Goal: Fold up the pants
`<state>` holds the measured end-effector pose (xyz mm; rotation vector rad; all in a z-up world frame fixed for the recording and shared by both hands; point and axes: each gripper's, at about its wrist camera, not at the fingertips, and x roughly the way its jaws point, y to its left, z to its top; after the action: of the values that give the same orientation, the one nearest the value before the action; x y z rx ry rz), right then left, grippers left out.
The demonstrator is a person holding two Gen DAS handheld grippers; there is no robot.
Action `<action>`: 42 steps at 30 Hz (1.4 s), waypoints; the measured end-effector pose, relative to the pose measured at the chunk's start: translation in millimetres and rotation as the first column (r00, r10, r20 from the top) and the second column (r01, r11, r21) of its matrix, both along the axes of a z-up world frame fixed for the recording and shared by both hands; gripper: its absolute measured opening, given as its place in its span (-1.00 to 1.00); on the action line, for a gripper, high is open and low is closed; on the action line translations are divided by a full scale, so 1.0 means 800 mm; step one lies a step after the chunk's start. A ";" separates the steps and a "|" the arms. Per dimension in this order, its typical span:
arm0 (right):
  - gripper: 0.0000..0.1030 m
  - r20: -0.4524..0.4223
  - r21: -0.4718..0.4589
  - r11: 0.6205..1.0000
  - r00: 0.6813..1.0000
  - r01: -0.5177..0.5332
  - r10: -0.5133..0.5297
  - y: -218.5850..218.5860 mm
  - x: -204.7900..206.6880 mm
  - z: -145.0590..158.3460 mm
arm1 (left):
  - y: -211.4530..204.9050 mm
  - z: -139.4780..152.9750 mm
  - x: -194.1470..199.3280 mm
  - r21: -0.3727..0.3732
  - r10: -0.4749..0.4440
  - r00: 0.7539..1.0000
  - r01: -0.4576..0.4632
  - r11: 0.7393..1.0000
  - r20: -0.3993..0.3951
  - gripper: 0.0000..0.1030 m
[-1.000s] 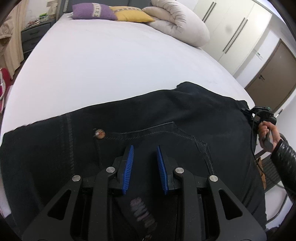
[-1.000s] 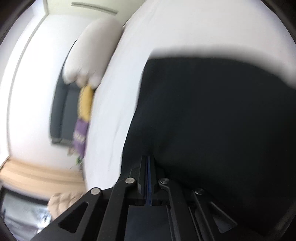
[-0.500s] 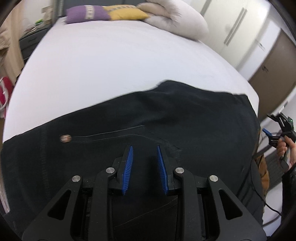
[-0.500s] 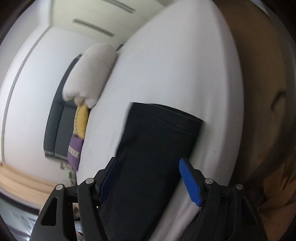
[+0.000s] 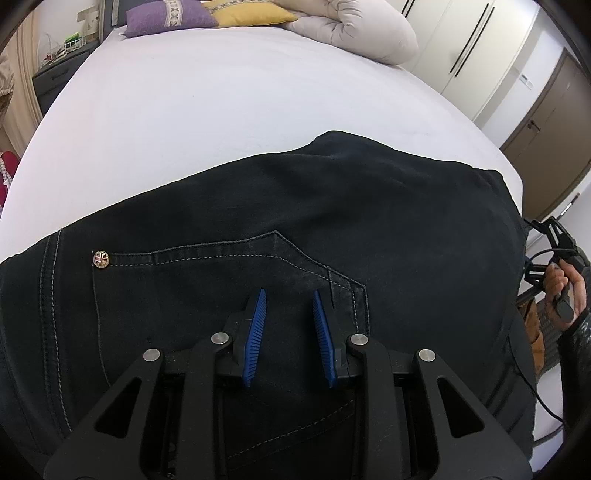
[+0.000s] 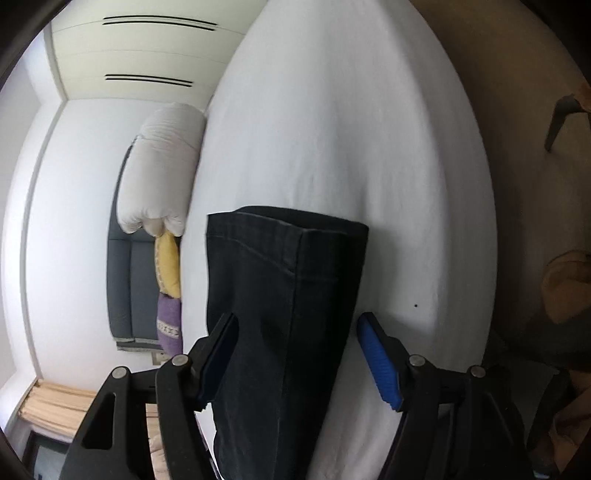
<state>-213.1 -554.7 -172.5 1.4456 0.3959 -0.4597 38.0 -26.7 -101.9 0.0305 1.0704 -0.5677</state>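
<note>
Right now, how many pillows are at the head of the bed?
2: a purple pillow toward the left, and a yellow pillow beside it, next to the rolled white duvet. Others may be hidden behind it.

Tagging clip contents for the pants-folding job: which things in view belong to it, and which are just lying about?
Belongs to the job:
black pants
left hand-held gripper, open above the pants
right hand-held gripper, open, astride the pants
bed, the work surface

Lying about:
purple pillow
yellow pillow
rolled duvet
wardrobe
</note>
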 end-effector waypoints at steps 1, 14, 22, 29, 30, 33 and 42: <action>0.29 0.018 -0.004 1.000 1.000 -0.008 0.008 0.001 -0.001 0.001 | 0.000 0.000 -0.001 0.002 0.001 1.000 -0.001 1.000 0.002 -0.50; -0.10 0.122 -0.075 0.997 0.993 0.010 -0.001 0.001 0.001 0.010 | -0.001 -0.002 -0.001 0.000 0.002 1.000 -0.002 1.000 0.005 -0.50; -0.10 0.137 -0.104 0.994 0.990 0.024 -0.009 -0.007 0.008 0.009 | 0.001 0.000 -0.002 -0.001 0.002 1.000 -0.002 1.000 0.006 -0.50; -0.37 0.150 -0.120 0.993 0.989 0.014 0.004 -0.022 0.019 0.005 | 0.000 -0.001 -0.001 0.000 0.002 1.000 -0.002 1.000 0.006 -0.50; -0.49 0.157 -0.126 0.992 0.987 0.003 0.017 -0.023 0.020 0.006 | 0.000 0.000 -0.002 0.000 0.002 1.000 -0.002 1.000 0.006 -0.50; -0.83 0.145 -0.141 0.990 0.988 -0.031 0.052 -0.027 0.029 0.008 | 0.000 0.000 -0.002 -0.002 0.001 1.000 -0.001 1.000 0.005 -0.50; -0.89 0.057 -0.165 0.985 0.996 -0.057 0.068 -0.030 0.036 0.018 | 0.006 -0.003 0.004 -0.036 0.022 1.000 -0.023 0.999 -0.022 -0.50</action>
<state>-184.1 -578.5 -158.0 1.2821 0.3450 -0.3867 41.4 -21.6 -104.3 -0.0191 1.0797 -0.5683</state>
